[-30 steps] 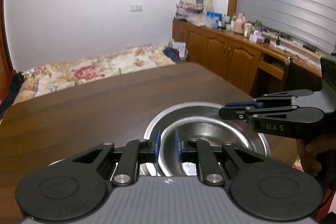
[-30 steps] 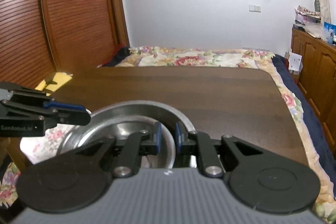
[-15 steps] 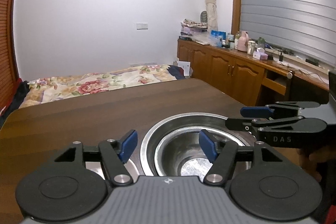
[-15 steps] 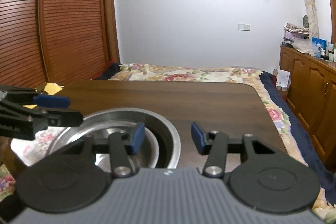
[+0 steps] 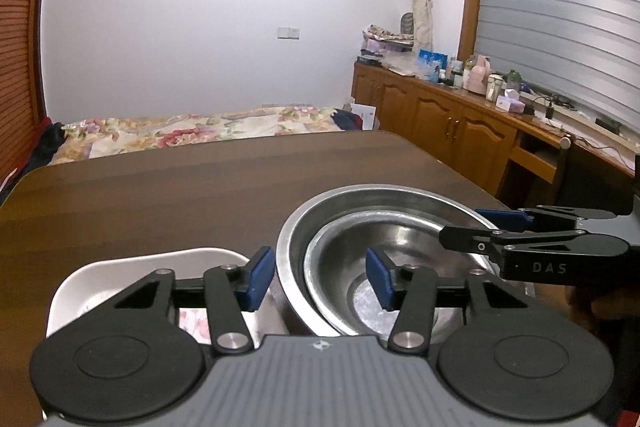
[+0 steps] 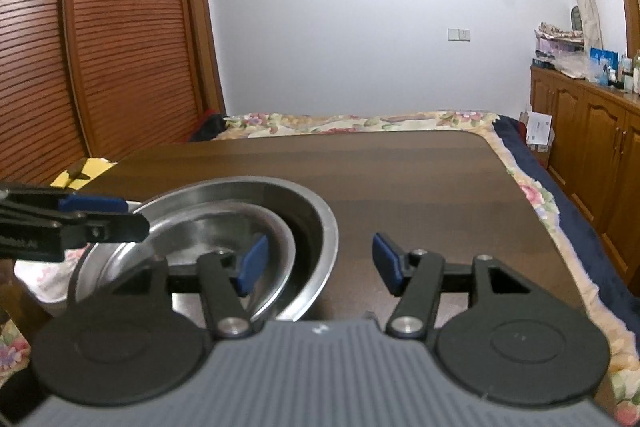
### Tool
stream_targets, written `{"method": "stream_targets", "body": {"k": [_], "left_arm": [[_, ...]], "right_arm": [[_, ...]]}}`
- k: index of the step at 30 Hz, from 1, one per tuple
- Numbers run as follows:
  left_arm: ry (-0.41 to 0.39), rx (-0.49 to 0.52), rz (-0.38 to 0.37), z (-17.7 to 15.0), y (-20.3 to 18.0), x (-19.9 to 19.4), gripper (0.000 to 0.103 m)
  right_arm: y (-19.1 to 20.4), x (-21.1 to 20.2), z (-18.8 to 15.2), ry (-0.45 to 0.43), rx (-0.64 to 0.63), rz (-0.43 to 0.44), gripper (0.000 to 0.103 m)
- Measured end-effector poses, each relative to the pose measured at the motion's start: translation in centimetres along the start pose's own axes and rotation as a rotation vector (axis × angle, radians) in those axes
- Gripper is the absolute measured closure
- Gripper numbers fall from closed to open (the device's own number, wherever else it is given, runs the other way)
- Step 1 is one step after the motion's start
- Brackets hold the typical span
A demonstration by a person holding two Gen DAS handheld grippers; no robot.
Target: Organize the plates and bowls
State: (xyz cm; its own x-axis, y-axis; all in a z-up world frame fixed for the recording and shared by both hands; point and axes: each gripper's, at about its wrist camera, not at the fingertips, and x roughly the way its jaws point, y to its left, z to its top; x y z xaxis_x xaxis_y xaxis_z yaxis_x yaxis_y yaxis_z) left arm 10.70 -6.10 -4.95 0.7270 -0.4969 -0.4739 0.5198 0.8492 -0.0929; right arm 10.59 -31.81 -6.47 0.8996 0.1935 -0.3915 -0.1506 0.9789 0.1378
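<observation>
With the nested steel bowls (image 5: 384,247) near the surface's (image 5: 160,195) front edge, the left gripper (image 5: 320,279) closes unclamped astride their rim while the right gripper (image 6: 316,263) opens, released.

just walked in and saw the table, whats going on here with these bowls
A person is tidying dishes with handheld tongs, one set in each hand. A smaller steel bowl sits nested inside a larger steel bowl on the dark wooden table, beside a white dish. The left tongs straddle the bowls' near rim without gripping and are closing. The right tongs are opening and hold nothing.
</observation>
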Motion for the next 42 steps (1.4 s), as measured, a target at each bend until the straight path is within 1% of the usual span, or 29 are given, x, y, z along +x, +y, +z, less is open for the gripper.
{"method": "stream_targets", "body": {"k": [9, 13, 17, 19, 20, 21, 24, 26, 28, 29, 33, 36, 42], "left_arm": [[0.041, -0.004, 0.021, -0.19, 0.19, 0.72, 0.059], [0.053, 0.011, 0.044, -0.32, 0.14, 0.93, 0.059], [0.055, 0.005, 0.044, -0.23, 0.17, 0.87, 0.061], [0.050, 0.008, 0.049, -0.30, 0.24, 0.78, 0.067], [0.046, 0.009, 0.045, -0.25, 0.25, 0.70, 0.070], [0.044, 0.010, 0.035, -0.27, 0.28, 0.61, 0.076], [0.049, 0.013, 0.030, -0.31, -0.10, 0.56, 0.076], [0.054, 0.013, 0.020, -0.39, -0.11, 0.67, 0.076], [0.062, 0.006, 0.010, -0.45, -0.08, 0.84, 0.075], [0.063, 0.006, 0.010, -0.47, -0.10, 0.86, 0.075], [0.074, -0.015, -0.003, -0.49, 0.12, 0.89, 0.076], [0.074, -0.032, -0.013, -0.54, 0.23, 0.83, 0.077], [0.044, -0.018, -0.005, -0.11, -0.37, 0.13, 0.078]], "right_arm": [[-0.14, 0.17, -0.11, 0.004, 0.021, 0.016, 0.044], [0.03, 0.30, -0.38, 0.004, 0.032, 0.027, 0.044], [0.26, 0.47, -0.62, 0.010, 0.034, 0.035, 0.045], [0.24, 0.54, -0.67, 0.010, 0.035, 0.045, 0.050], [0.26, 0.57, -0.74, 0.011, 0.036, 0.048, 0.050], [0.30, 0.62, -0.75, 0.012, 0.037, 0.049, 0.054], [0.33, 0.69, -0.78, 0.014, 0.039, 0.055, 0.056], [0.29, 0.78, -0.80, 0.018, 0.044, 0.060, 0.060], [0.28, 0.84, -0.85, 0.022, 0.051, 0.065, 0.066], [0.41, 0.90, -0.88, 0.024, 0.052, 0.067, 0.067], [0.57, 0.85, -0.93, 0.021, 0.057, 0.064, 0.069], [0.28, 0.86, -0.99, 0.020, 0.084, 0.067, 0.072], [-0.05, 0.39, -0.75, -0.009, 0.104, 0.055, 0.073]]}}
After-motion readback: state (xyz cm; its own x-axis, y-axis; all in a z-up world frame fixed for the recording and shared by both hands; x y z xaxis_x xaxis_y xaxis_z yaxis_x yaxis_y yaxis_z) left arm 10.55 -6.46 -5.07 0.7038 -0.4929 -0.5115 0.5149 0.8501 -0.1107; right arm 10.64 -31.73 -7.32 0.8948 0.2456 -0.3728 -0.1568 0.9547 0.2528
